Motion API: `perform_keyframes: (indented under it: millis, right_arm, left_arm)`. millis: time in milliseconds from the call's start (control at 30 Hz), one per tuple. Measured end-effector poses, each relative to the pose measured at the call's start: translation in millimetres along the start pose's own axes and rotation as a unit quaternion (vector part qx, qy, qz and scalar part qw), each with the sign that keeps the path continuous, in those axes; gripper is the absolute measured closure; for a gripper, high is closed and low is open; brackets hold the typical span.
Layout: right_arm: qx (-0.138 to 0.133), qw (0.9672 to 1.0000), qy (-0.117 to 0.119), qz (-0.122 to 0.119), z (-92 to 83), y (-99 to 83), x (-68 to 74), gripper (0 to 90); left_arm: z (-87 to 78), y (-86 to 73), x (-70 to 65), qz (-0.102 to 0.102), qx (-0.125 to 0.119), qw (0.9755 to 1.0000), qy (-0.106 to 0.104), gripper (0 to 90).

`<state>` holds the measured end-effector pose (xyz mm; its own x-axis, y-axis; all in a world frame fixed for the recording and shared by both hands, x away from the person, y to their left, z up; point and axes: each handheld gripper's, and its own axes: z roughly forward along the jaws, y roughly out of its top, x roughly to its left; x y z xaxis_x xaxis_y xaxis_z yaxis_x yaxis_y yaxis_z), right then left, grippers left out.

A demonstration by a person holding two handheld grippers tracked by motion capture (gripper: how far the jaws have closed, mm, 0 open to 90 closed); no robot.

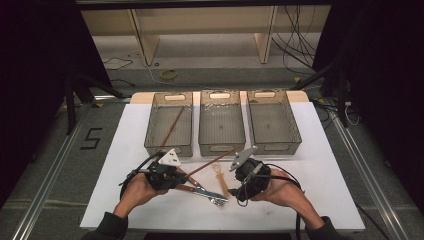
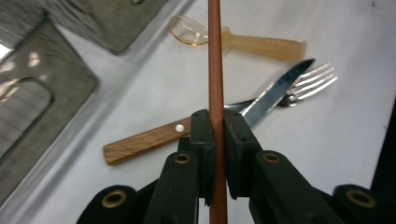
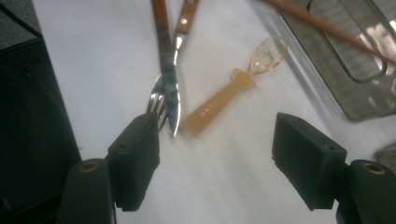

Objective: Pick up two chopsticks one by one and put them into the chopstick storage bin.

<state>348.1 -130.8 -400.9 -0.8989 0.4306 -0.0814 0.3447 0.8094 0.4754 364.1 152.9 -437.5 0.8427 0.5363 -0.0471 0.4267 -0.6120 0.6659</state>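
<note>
We see the left tool (image 2: pixel 217 135) pinching a slim reddish-brown wooden chopstick (image 2: pixel 215 60), lifted over the white worktop (image 1: pixel 320 170), its long axis pointing toward the middle grey mesh bin (image 1: pixel 221 125). Our right tool (image 3: pixel 215 154) is spread.

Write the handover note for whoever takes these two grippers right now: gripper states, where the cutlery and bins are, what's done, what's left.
Left gripper: shut on a brown chopstick, which points toward the bins.
Right gripper: open, holding nothing, above the cutlery.
On the white table: wood-handled knife and fork crossed, amber plastic spoon beside them.
Three grey bins in a row: left bin holds one chopstick; middle bin and right bin look empty.
Done, apparently: one chopstick binned.
Left, probably: drop the held chopstick with its mate, then sort knife, fork and spoon.
</note>
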Motion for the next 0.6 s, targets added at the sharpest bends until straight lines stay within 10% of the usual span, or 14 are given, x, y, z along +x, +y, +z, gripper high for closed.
perform_keyframes:
  millis: [600]
  right_arm:
    - [-0.005,0.9984,-0.019,0.053,15.9,-14.7,-11.1,30.6]
  left_arm:
    - [-23.1,-1.0,27.0,-0.06,-0.049,0.9956,0.054,83.0]
